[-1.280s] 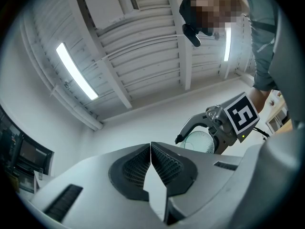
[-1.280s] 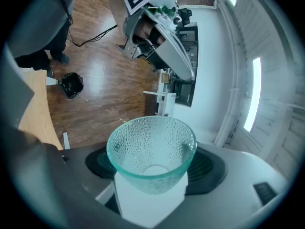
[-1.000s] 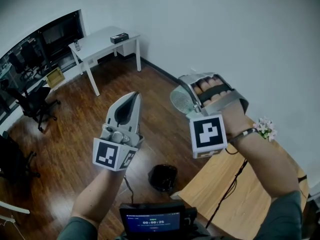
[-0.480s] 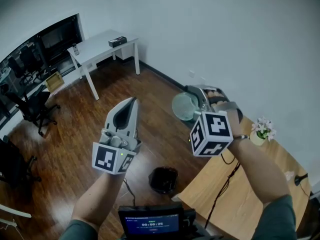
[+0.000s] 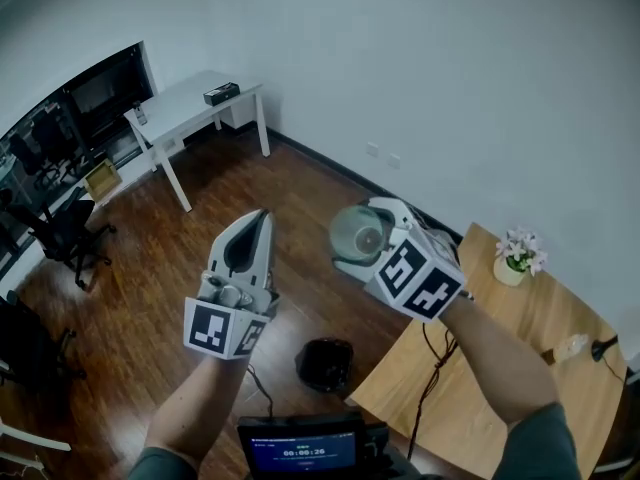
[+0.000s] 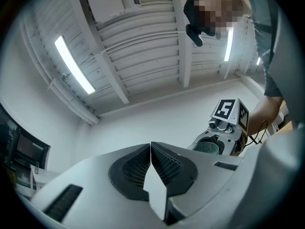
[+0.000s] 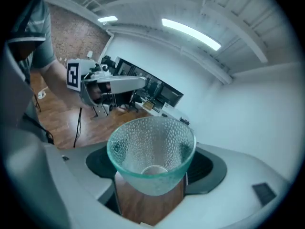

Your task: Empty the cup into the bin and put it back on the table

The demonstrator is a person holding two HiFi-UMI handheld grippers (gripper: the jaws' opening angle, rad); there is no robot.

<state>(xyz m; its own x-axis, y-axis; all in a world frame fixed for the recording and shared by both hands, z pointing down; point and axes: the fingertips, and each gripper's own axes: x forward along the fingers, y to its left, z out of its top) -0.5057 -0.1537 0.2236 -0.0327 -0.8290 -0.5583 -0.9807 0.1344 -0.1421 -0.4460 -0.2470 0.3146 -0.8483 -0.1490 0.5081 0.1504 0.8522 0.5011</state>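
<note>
Open air lies between the left gripper [image 5: 262, 218] and the right gripper [image 5: 372, 240]. Below that gap the bin [image 5: 325, 360] stands on the floor [image 5: 150, 298] with nothing over it, just beside the near corner of the table [image 5: 480, 368]. A cable [image 5: 431, 380] trails across the table's near part, a flower pot [image 5: 517, 256] stands at its far edge by the wall [image 5: 450, 88], and a small pale thing [image 5: 568, 347] lies toward the right, with bare wood between them. A white desk [image 5: 185, 103] and chairs [image 5: 65, 218] stand well apart to the left.

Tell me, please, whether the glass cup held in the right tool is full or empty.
Empty. The right gripper view looks straight into the cup and shows only bare dimpled glass down to its base.
</note>
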